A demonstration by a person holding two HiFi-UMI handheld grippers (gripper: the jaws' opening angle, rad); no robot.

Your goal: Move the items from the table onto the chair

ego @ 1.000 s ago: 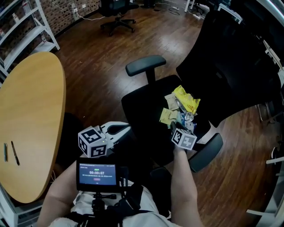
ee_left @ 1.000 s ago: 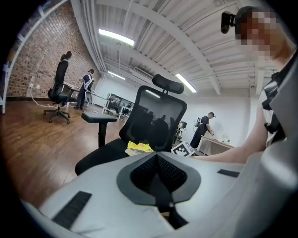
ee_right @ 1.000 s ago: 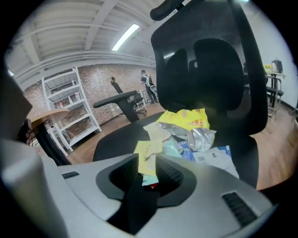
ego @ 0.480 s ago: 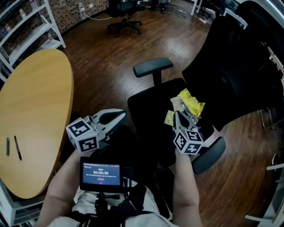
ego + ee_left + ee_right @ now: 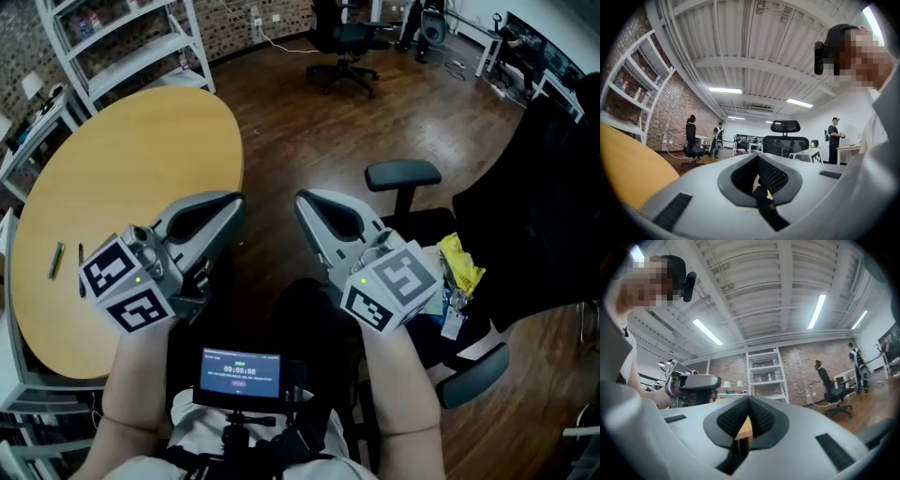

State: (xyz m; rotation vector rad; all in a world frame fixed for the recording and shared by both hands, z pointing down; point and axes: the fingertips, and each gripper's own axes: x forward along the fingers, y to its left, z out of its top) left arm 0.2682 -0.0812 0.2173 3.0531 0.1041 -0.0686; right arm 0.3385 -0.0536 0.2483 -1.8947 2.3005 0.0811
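Snack packets, a yellow one point(image 5: 461, 264) on top, lie on the seat of the black office chair point(image 5: 403, 174) at the right. Two pens point(image 5: 56, 261) rest on the round wooden table point(image 5: 131, 178) at the left. My left gripper point(image 5: 232, 201) and right gripper point(image 5: 302, 201) are held up side by side in front of me, between table and chair. Both are shut with nothing between the jaws. In the left gripper view the left gripper point(image 5: 757, 157) has its pads meeting. In the right gripper view the right gripper point(image 5: 748, 400) does too.
White shelving point(image 5: 122, 47) stands behind the table, and another office chair point(image 5: 347, 42) on the wooden floor farther back. A small screen point(image 5: 239, 366) sits at my chest. Several people stand far off in the left gripper view. The chair's near armrest point(image 5: 473, 375) juts out at the lower right.
Both grippers rose from beside the chair seat and swung left toward the table. The right gripper left the packets on the seat and its jaws closed empty.
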